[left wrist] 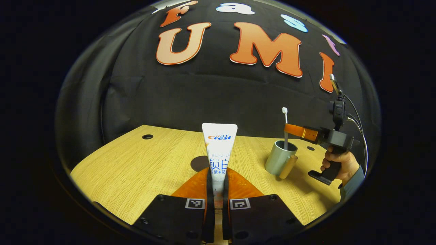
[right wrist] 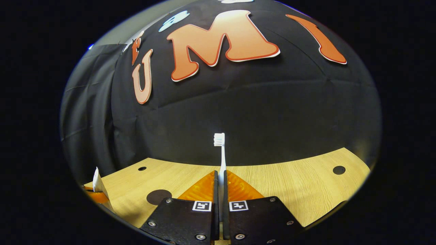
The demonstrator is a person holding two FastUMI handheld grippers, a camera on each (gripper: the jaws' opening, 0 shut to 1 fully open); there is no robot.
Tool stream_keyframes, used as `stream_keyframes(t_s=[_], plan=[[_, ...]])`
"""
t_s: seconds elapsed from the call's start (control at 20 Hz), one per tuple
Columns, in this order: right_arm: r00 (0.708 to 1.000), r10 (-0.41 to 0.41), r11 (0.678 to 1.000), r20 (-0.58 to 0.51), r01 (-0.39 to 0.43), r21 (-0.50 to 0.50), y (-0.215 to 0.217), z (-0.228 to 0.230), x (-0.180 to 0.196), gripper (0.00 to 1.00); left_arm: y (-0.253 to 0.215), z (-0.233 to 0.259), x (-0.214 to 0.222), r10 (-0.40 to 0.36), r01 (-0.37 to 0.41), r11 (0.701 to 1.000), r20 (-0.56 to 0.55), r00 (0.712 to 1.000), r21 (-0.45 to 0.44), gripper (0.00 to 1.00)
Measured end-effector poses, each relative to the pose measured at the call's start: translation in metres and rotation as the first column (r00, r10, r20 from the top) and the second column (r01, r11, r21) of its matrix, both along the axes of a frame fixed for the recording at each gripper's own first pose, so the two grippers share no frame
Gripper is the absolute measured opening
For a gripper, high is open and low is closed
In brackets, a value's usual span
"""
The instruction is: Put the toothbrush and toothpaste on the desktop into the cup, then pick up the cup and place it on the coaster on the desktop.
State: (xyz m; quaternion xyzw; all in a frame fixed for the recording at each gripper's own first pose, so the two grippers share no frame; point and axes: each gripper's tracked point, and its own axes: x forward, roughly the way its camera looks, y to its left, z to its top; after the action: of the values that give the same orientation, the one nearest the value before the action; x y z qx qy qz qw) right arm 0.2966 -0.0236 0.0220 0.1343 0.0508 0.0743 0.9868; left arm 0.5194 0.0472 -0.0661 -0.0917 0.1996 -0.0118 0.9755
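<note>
On the wooden desk (left wrist: 129, 170), the left gripper (left wrist: 217, 177) has its two fingers pressed tight on the toothpaste (left wrist: 219, 149). It holds the tube low down, with the flat wide end sticking up. The tube looks soft and light, so I think a hard squeeze could squash it. Holding it near the bottom, as now, looks safe to me.

Over to the side, the right gripper (left wrist: 289, 129) is closed on the toothbrush (left wrist: 285, 127). It pinches the thin stick part, and the brush end points up. The bottom of the toothbrush is down inside the cup (left wrist: 280, 158). The toothbrush looks hard, thin and very light, so it could slip or tip.

The cup looks like smooth metal with a wooden handle (left wrist: 288, 166). It may be slippery, so the handle or rim looks best to grab. A dark round coaster (left wrist: 200, 163) lies flat behind the toothpaste.
</note>
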Motion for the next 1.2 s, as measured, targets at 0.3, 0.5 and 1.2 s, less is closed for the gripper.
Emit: stream_keyframes(t_s=[0.3, 0.5, 1.2], plan=[[0.999, 0.015, 1.0, -0.035, -0.016, -0.005, 0.002, -0.014, -0.01, 0.06, -0.015, 0.017, 0.01, -0.003, 0.003, 1.0, 0.026, 1.0, 0.002, 0.13], [0.997, 0.023, 1.0, -0.068, -0.023, 0.004, 0.001, -0.022, -0.021, 0.09, -0.02, 0.028, 0.026, -0.001, 0.001, 1.0, 0.034, 0.999, -0.007, 0.13], [0.999, -0.025, 0.998, 0.025, 0.026, -0.06, -0.058, 0.009, -0.112, 0.95, -0.098, 0.089, 0.069, -0.103, 0.118, 0.992, 0.253, 0.962, -0.044, 0.13]])
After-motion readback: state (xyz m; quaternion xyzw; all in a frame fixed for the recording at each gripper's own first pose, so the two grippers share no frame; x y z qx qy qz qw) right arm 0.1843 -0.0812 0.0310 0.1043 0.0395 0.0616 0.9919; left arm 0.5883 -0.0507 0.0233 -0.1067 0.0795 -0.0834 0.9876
